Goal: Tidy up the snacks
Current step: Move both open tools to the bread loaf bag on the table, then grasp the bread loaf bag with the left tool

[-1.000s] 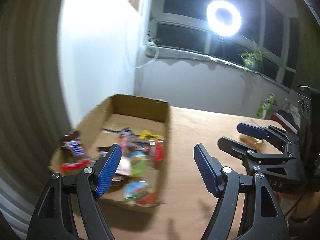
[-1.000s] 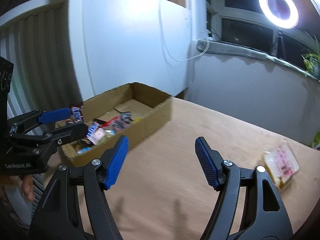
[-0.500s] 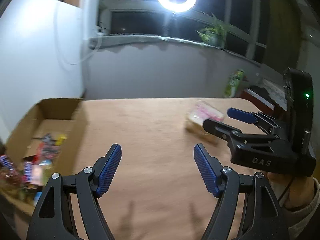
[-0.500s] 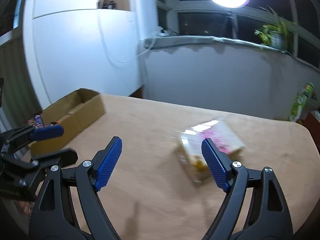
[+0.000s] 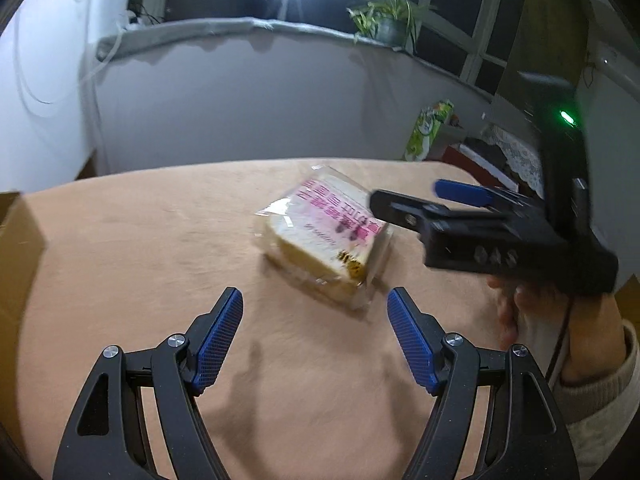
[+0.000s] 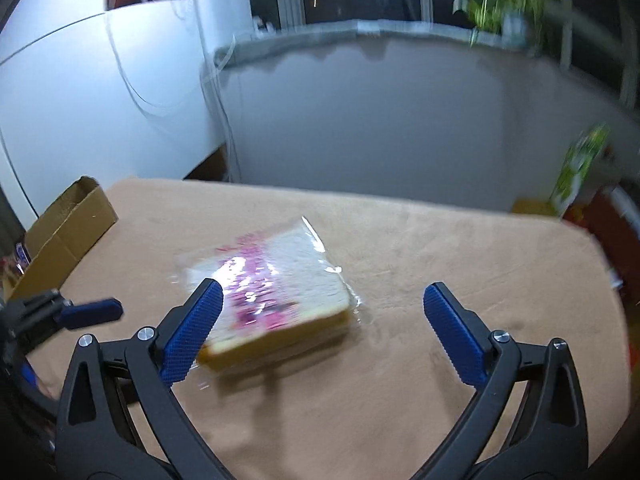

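Wrapped sandwich (image 6: 276, 300) lies flat on tabletop (image 6: 440, 248). My right gripper (image 6: 320, 332) fingers are opening around it, untouched; my left gripper (image 5: 314, 340) fingers spread, empty.

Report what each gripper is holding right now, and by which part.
Nothing is held. The left gripper is open over the table; the right gripper is opening above the wrapped bread, pads not touching it.
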`<state>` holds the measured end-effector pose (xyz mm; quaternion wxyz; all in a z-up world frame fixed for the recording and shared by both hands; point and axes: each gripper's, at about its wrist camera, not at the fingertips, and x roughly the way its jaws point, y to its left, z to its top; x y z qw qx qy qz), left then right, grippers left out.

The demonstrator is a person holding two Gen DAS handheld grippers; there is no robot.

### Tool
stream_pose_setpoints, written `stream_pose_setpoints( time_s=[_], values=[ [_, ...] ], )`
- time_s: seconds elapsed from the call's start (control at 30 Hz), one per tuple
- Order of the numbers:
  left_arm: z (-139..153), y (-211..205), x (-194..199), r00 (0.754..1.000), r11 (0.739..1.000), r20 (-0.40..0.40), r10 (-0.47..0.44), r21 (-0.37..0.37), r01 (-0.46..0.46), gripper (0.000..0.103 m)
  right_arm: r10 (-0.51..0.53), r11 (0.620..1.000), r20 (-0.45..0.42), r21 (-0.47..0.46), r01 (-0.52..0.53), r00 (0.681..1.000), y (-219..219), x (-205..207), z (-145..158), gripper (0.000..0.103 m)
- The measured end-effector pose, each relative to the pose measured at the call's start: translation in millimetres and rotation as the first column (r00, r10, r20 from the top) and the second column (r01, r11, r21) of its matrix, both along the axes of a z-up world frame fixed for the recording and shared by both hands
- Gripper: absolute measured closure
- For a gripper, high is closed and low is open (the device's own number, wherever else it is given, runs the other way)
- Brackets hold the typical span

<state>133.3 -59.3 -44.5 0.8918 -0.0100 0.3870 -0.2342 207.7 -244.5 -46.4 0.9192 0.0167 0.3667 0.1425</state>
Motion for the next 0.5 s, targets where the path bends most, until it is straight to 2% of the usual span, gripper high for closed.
stream_pose_setpoints(
  time_s=[0.1,0.23,0.3,0.33,0.37,0.43,0.5],
  values=[
    [-9,-15,15,0.999,1.0,-0.032,-0.008,0.008,0.008,0.028,0.034,0.999,-0.054,0.029,-0.032,0.998,-3,17,-15,0.001],
    [-22,-25,24,0.997,0.999,-0.075,-0.031,0.021,0.032,0.028,0.085,0.991,-0.066,0.107,-0.078,0.994,-7,19,-20,0.001],
    [-27,-26,28,0.995,0.999,-0.098,-0.034,0.023,0.036,0.029,0.126,0.983,-0.076,0.141,-0.114,0.989,-6,19,-24,0.01],
    [-27,-26,29,0.995,0.999,-0.094,-0.036,0.017,0.037,0.03,0.145,0.978,-0.073,0.159,-0.132,0.987,-6,19,-24,0.022],
    [-26,-26,30,0.995,0.999,-0.093,-0.037,0.016,0.038,0.032,0.152,0.977,-0.068,0.165,-0.139,0.986,-5,17,-23,0.023],
    [-27,-28,30,0.996,0.999,-0.082,-0.019,0.035,0.022,0.046,0.148,0.977,-0.065,0.165,-0.135,0.987,-7,15,-24,0.026],
    [-28,-31,29,0.997,0.999,-0.077,-0.021,0.042,0.024,0.047,0.148,0.976,-0.065,0.172,-0.135,0.987,-8,15,-24,0.028]
  ],
)
